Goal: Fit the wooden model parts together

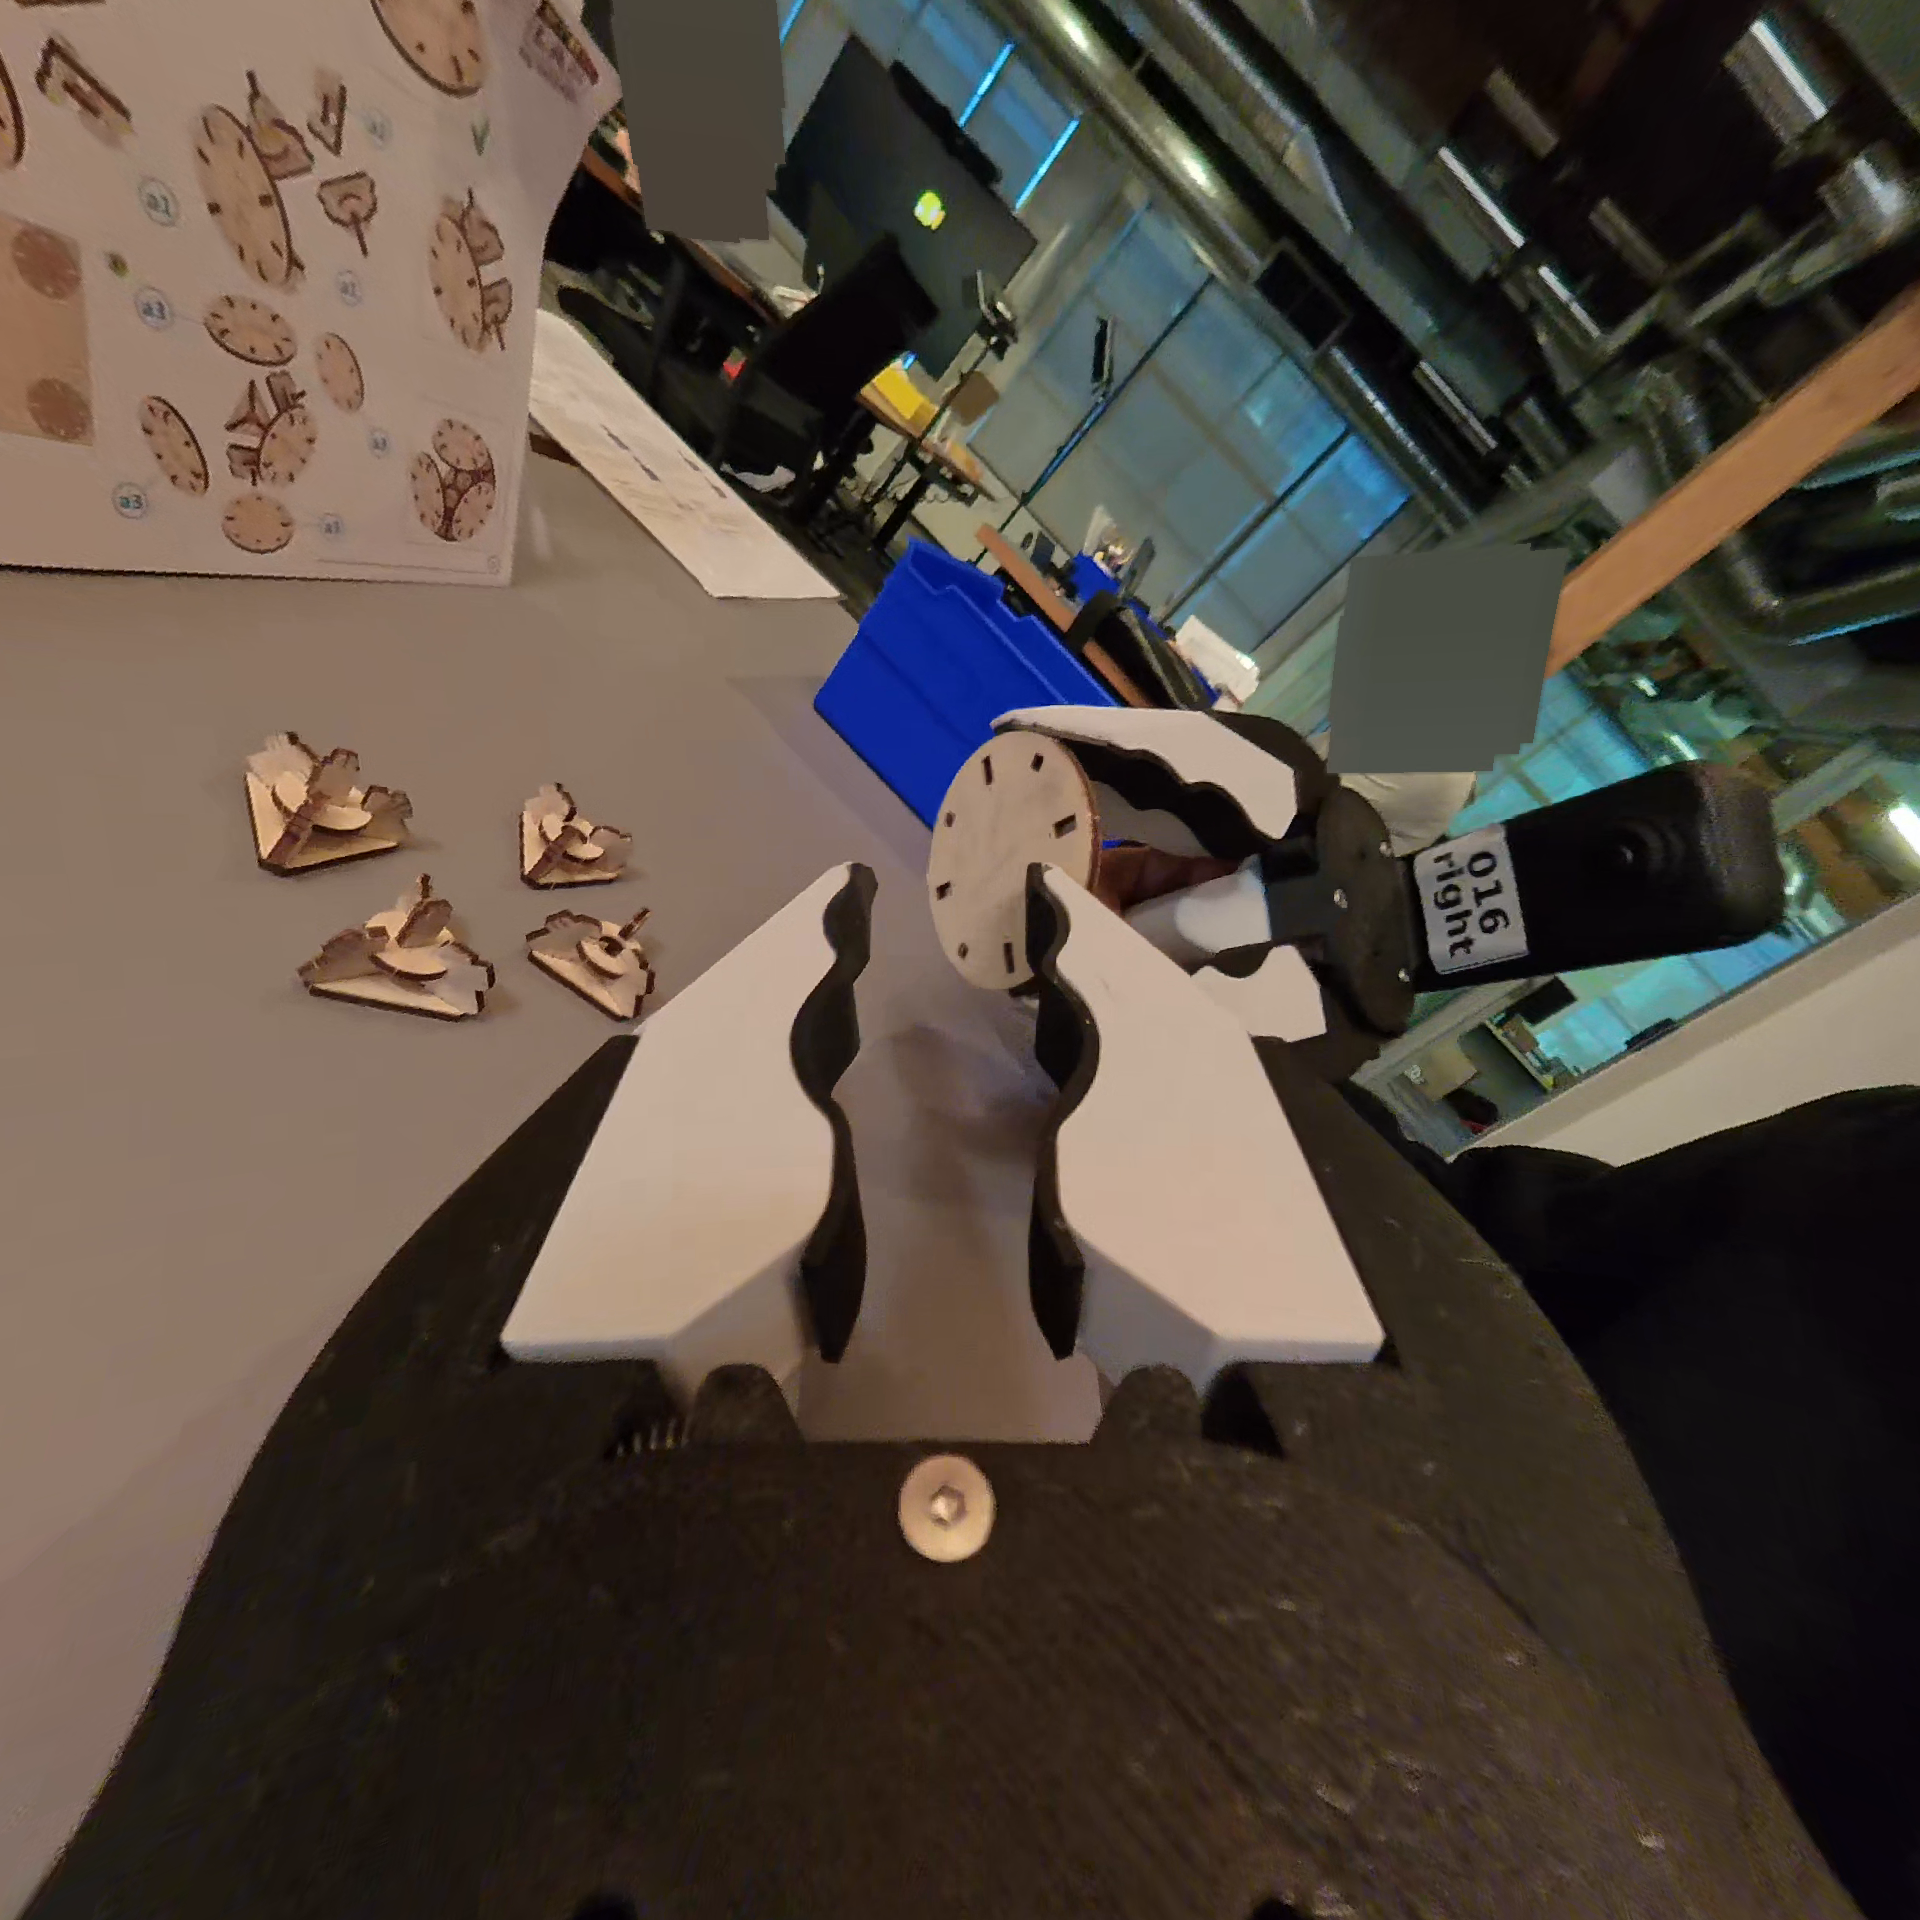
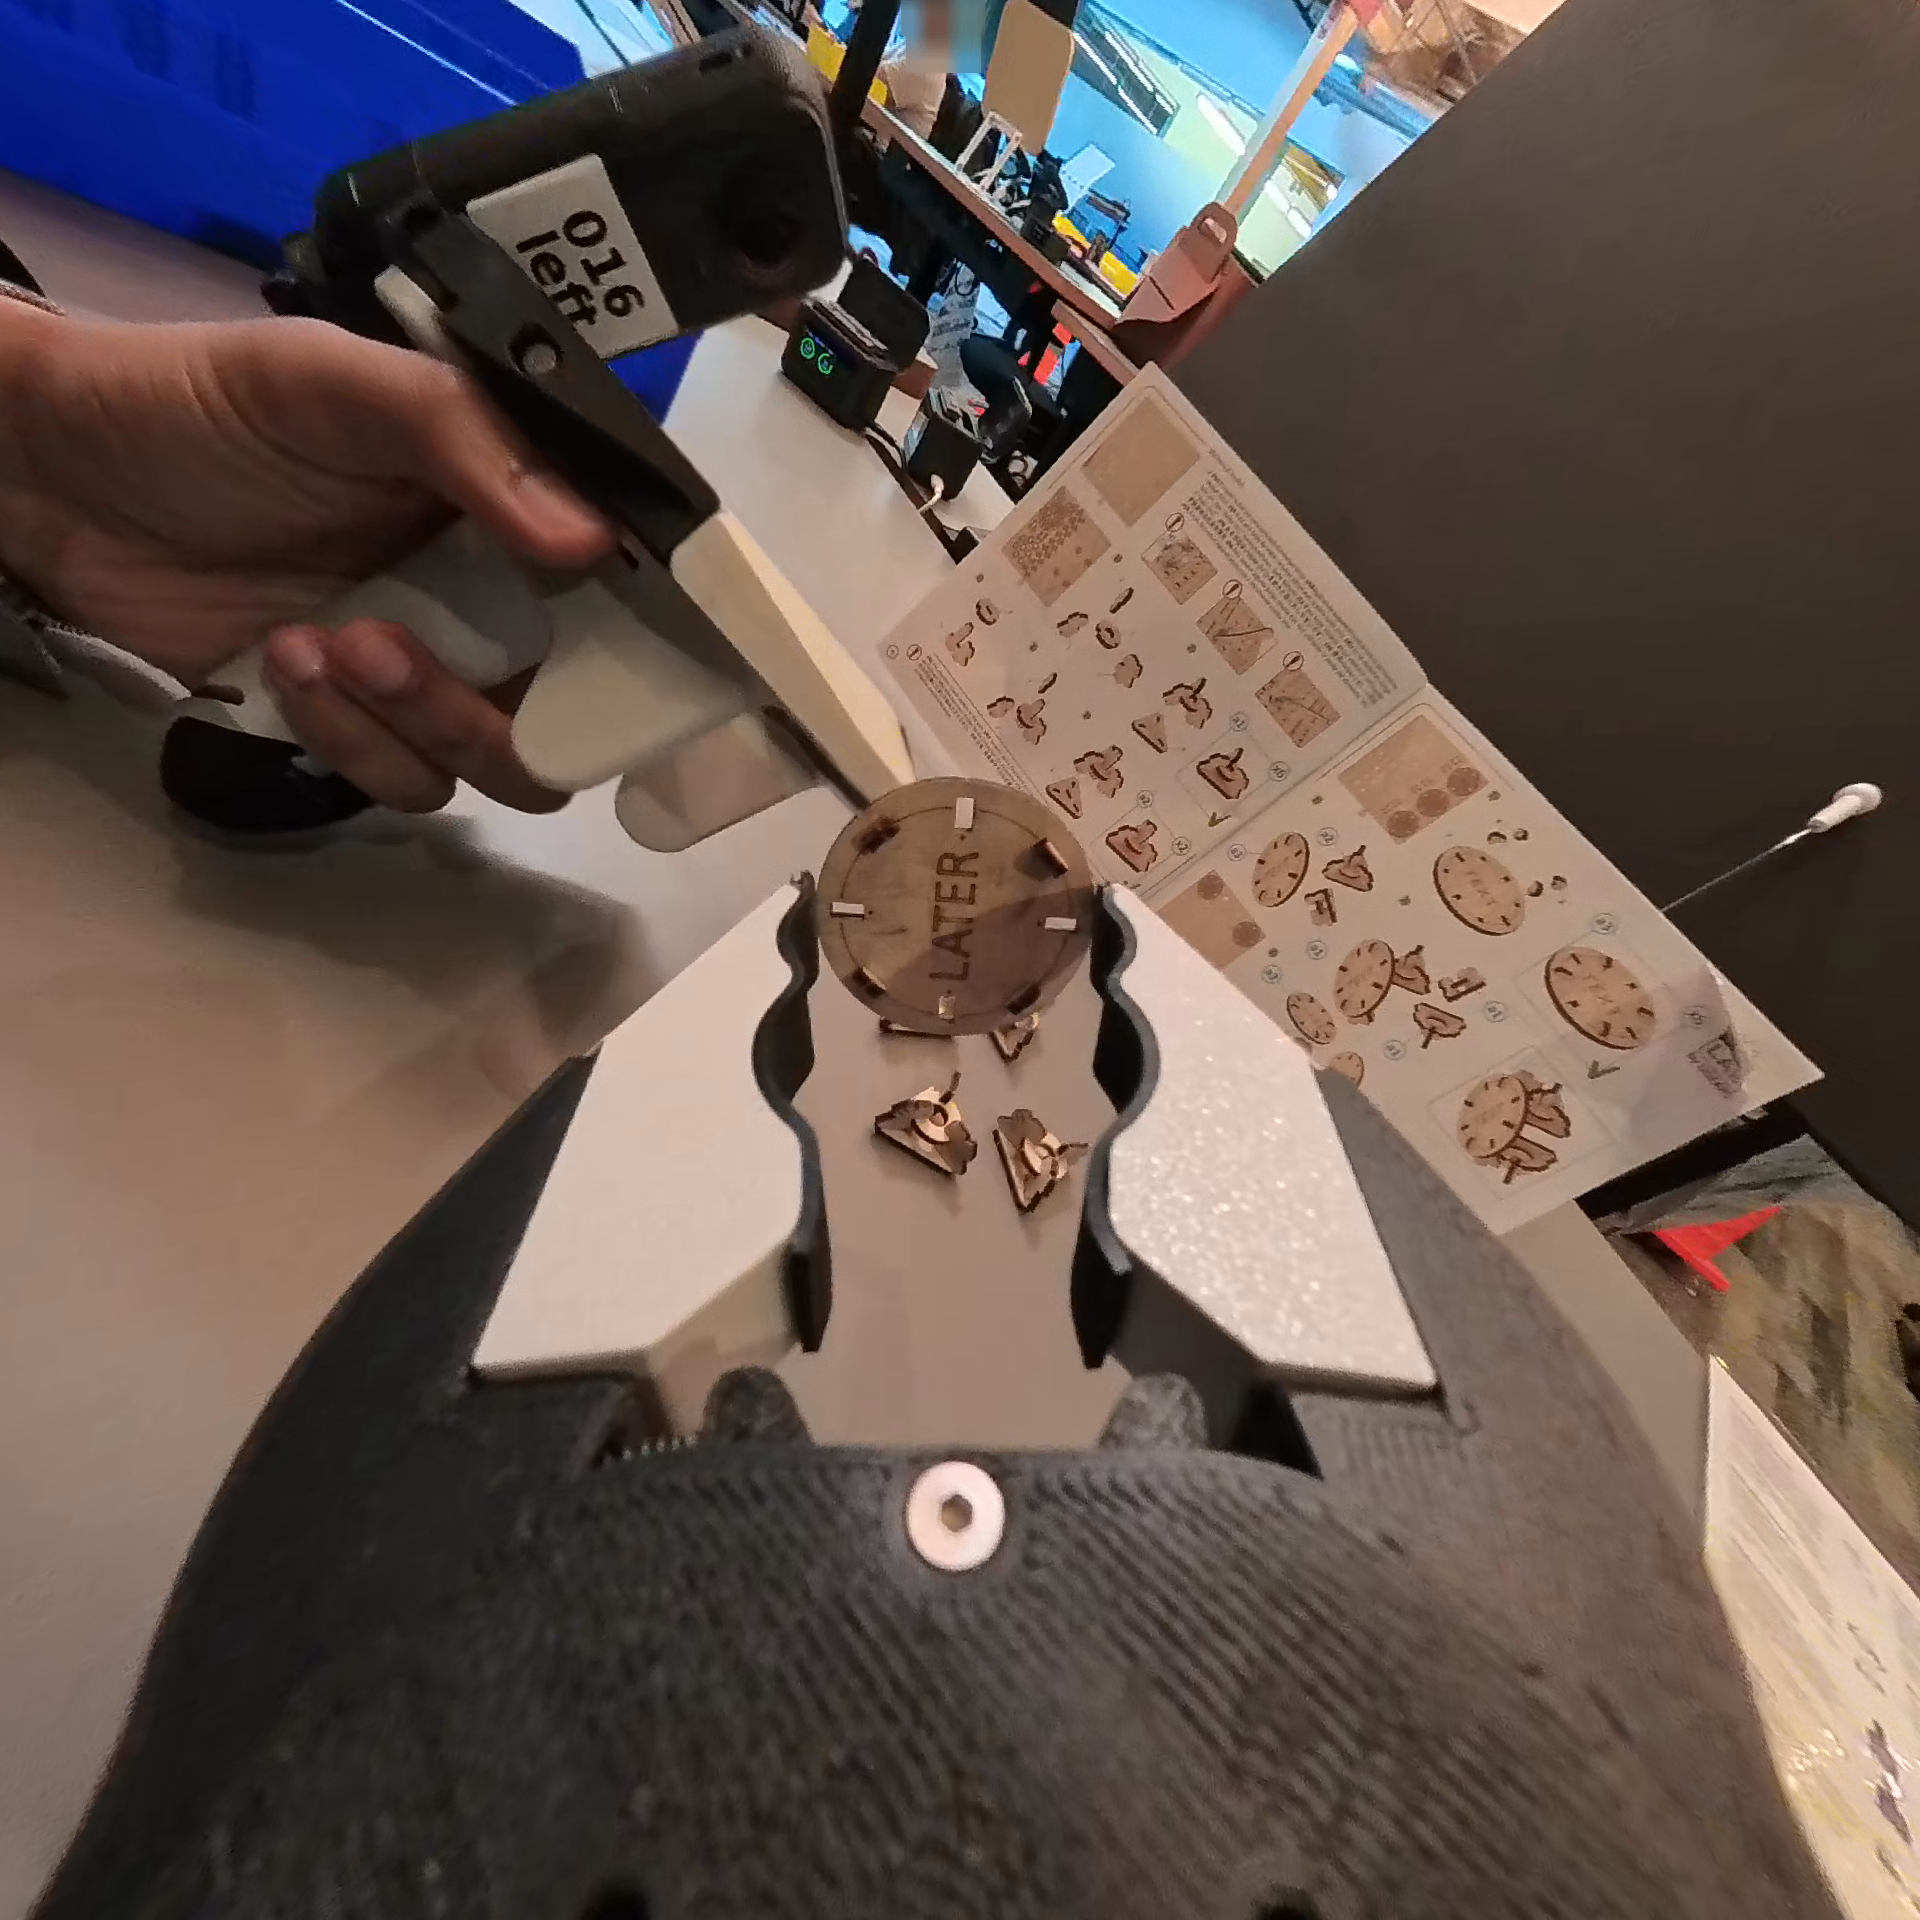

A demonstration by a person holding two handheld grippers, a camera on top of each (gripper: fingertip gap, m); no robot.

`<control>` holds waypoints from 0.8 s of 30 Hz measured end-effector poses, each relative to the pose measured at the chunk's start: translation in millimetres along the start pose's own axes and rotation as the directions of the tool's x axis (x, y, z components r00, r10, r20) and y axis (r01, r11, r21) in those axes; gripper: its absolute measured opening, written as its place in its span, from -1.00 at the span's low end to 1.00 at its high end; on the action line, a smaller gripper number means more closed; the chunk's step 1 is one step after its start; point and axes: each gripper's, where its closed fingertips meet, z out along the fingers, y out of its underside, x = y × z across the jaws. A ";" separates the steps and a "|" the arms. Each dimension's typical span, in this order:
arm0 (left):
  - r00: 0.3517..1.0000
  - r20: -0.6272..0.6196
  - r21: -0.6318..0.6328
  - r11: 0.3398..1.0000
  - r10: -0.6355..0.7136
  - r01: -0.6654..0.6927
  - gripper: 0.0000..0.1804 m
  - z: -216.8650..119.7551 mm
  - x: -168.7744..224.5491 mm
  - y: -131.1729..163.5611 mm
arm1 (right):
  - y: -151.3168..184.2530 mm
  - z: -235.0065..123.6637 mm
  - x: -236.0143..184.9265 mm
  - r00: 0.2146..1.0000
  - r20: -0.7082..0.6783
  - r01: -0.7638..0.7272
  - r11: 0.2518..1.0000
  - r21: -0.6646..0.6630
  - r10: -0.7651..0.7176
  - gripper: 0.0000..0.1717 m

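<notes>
My right gripper [image 2: 954,914] is shut on a round wooden disc [image 2: 956,909] with slots around its rim. Both pads press on the disc's edges and hold it upright above the grey table [image 2: 312,1039]. In the left wrist view the disc [image 1: 997,842] sits in the right gripper [image 1: 1101,831]. My left gripper [image 1: 951,894] is open and empty. Its right fingertip [image 1: 1044,904] is just in front of the disc's face. In the right wrist view the left gripper [image 2: 873,774], held by a hand, reaches the disc's upper left edge. Several small triangular wooden assemblies [image 1: 400,956] lie on the table.
A printed instruction sheet [image 1: 260,291] leans against a black panel [image 2: 1662,416] behind the assemblies. A blue bin [image 1: 935,665] stands at the table's far edge. A small black device with green lights [image 2: 852,353] sits on the table behind the left gripper. The grippers are tip to tip, or close to it.
</notes>
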 end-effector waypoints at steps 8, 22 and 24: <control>0.994 -0.075 0.028 0.997 0.076 -0.074 -0.65 -0.9 19.4 -3.4 | 0.8 1.9 -3.8 0.999 -0.003 0.036 0.999 -0.019 -0.036 -0.40; 0.959 0.096 0.009 0.964 0.265 -0.267 -0.93 -1.2 8.0 -1.9 | 0.9 3.3 -7.1 0.998 -0.003 0.068 0.997 -0.029 -0.068 -0.40; 0.952 0.109 0.000 0.958 0.285 -0.287 -0.95 -1.6 6.4 -1.4 | 1.4 3.7 -7.8 0.997 -0.003 0.079 0.996 -0.033 -0.080 -0.40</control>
